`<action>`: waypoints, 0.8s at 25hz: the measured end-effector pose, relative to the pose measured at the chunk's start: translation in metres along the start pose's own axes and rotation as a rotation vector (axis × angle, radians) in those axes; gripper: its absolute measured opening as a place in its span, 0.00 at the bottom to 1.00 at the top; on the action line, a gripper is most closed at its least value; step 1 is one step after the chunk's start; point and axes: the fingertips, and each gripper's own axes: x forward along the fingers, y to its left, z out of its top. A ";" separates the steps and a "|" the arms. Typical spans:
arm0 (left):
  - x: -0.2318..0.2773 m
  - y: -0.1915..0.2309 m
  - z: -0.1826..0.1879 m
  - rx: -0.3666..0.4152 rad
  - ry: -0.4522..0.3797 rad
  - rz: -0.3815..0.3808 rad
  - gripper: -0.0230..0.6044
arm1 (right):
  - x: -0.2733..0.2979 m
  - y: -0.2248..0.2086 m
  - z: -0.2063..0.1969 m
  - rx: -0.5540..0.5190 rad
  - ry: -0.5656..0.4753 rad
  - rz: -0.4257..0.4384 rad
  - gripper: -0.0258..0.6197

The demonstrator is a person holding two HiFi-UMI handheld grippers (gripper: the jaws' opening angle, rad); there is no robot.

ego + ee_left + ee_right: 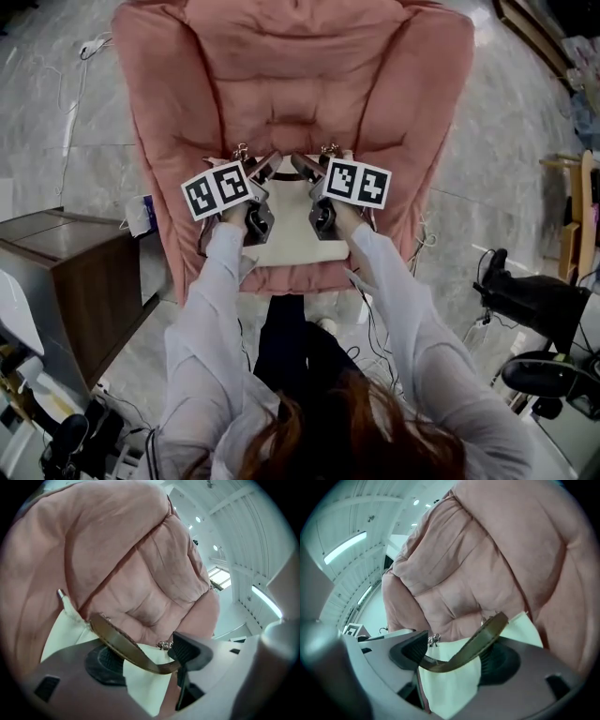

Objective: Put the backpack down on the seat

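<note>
A cream backpack [286,240] rests on the seat of a pink padded armchair [300,75], right in front of me. Both grippers hover side by side over its top. My left gripper [265,174] is open; a brown strap [122,644] runs loosely across the gap between its jaws [146,658], draped against the right finger. My right gripper [307,172] is open too, and a second brown strap [483,637] sags across its gap [457,656]. The backpack's cream fabric [61,630] [450,681] shows below both pairs of jaws. Small metal clasps [164,645] sit at the bag's top.
A dark wooden cabinet [66,272] stands to the left of the chair. Black equipment [534,300] and a wooden frame [577,206] stand on the right. White cables [80,56] trail over the marble floor. My sleeves and legs fill the space before the seat.
</note>
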 end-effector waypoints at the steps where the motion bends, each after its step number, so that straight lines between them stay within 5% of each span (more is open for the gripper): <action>1: -0.003 0.001 -0.007 -0.011 0.004 -0.001 0.54 | -0.003 0.001 -0.007 -0.005 0.009 0.004 0.57; 4: -0.018 0.008 -0.028 0.005 0.014 0.018 0.58 | -0.016 0.005 -0.025 -0.016 0.020 0.030 0.67; 13: -0.069 0.001 -0.071 0.078 -0.010 0.073 0.62 | -0.089 0.009 -0.057 -0.065 -0.013 0.057 0.72; 20: -0.126 -0.055 -0.091 0.052 -0.043 -0.040 0.62 | -0.161 0.040 -0.079 -0.081 -0.072 0.109 0.72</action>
